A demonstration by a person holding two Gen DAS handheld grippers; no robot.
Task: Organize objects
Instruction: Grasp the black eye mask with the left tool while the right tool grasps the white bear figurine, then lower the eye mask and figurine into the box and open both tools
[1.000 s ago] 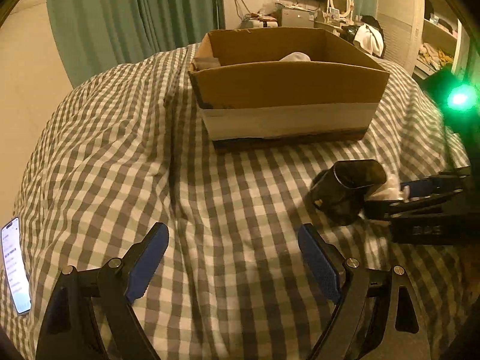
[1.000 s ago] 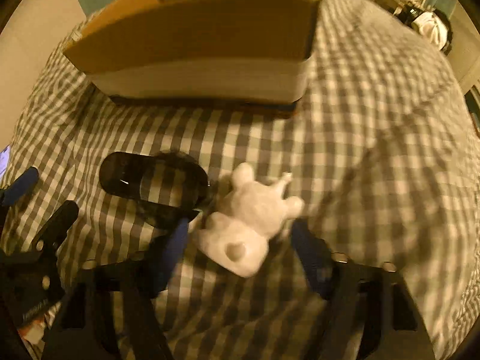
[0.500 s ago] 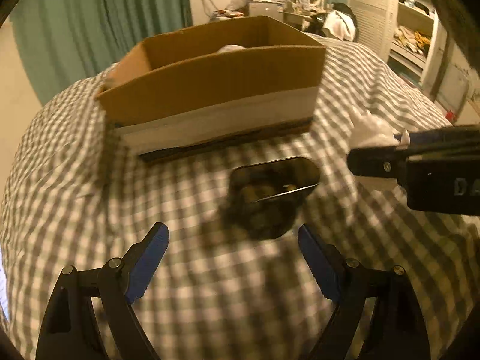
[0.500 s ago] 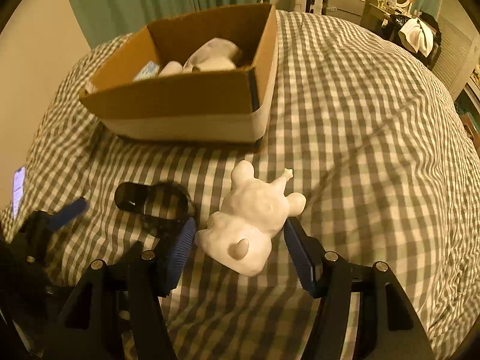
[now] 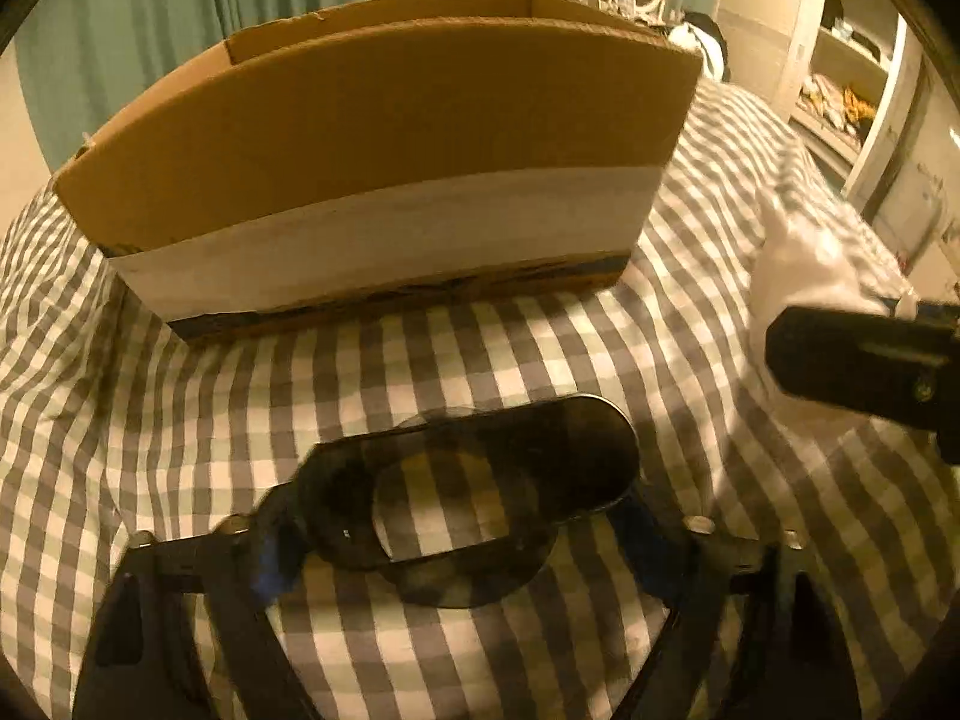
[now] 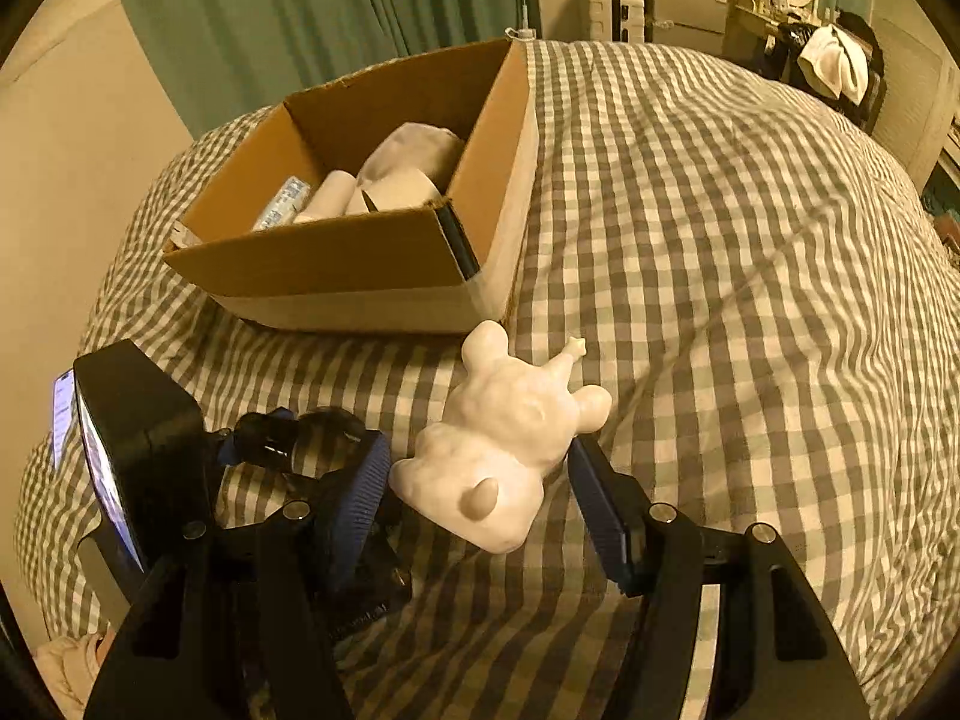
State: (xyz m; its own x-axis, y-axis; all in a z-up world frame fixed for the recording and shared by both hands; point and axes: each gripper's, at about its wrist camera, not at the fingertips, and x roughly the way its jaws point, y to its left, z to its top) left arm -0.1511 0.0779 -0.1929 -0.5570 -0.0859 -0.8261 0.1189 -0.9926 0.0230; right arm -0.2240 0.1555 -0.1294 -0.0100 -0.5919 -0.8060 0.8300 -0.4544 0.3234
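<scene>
Holds the white figurine (image 6: 498, 450) in the right tool (image 6: 480, 459), both pads pressed on its flanks, rump toward the camera, legs pointing at the cardboard box (image 6: 336, 264). Looks lifted just clear of the checked bed (image 6: 720, 240), near the box's front corner and not yet over the rim.

To do this well:
- Keep the squeeze steady and carry high enough to clear the front wall before moving forward (rim looks tall from the left wrist view).
- Aim for the free near-right part inside; pale items (image 6: 408, 162) already fill the back and middle.
- Lower inside before letting go, don't drop from above.

Beside it, on the left: brackets the dark see-through container (image 5: 474, 480) with the left tool (image 5: 456, 534), container lying on its side on the bed in front of the box. Has just been closing those jaws, container between them, pads right at its two ends. Cannot tell whether already pressing (blurred).
- Confirm a firm bite on both ends before lifting; thin smooth wall, likely to slip or flex.
- Keep the two tools apart on the way in, since they sit close together here.
- Send one in first, probably the right.

Farther out: lit phone (image 6: 60, 414) on the bed edge, well left, not in the way.
</scene>
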